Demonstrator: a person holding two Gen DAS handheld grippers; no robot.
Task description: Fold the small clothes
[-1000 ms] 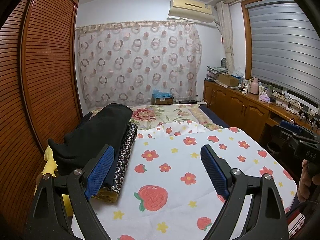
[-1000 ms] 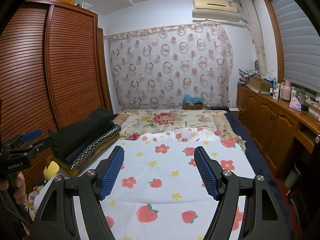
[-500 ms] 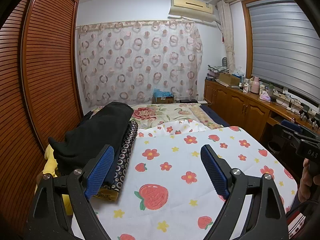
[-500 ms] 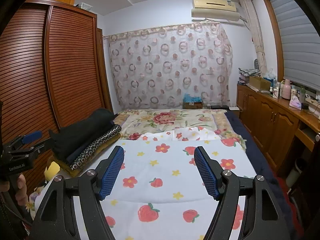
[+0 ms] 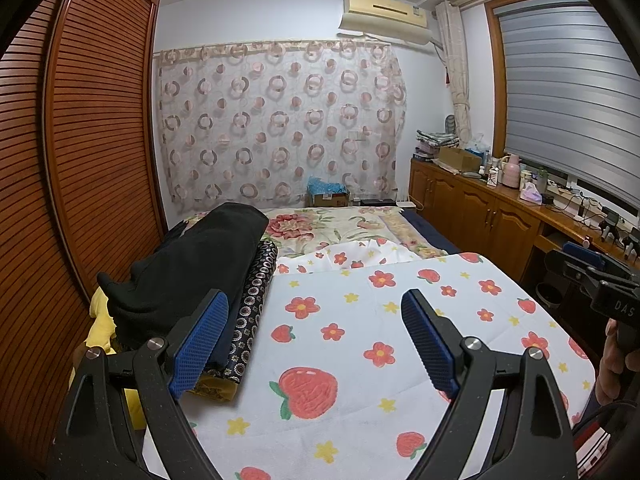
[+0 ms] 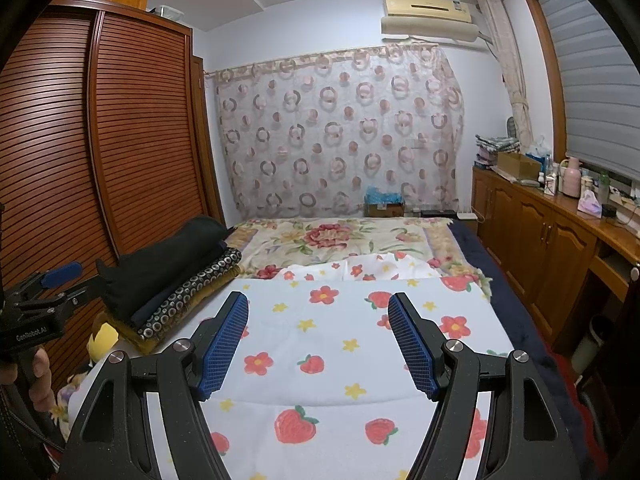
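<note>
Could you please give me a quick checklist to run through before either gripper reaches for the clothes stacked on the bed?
1. Left gripper open, nothing between its jaws: ok.
2. Right gripper open, nothing held: ok.
3. Strawberry-print cloth lies flat as a folding surface: ok.
4. Stack of clothes in view, black garment on top: ok.
5. How many garments the stack holds: cannot tell.

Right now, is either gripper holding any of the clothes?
No, the left gripper and right gripper both hover open above the strawberry cloth, gripping nothing.
</note>
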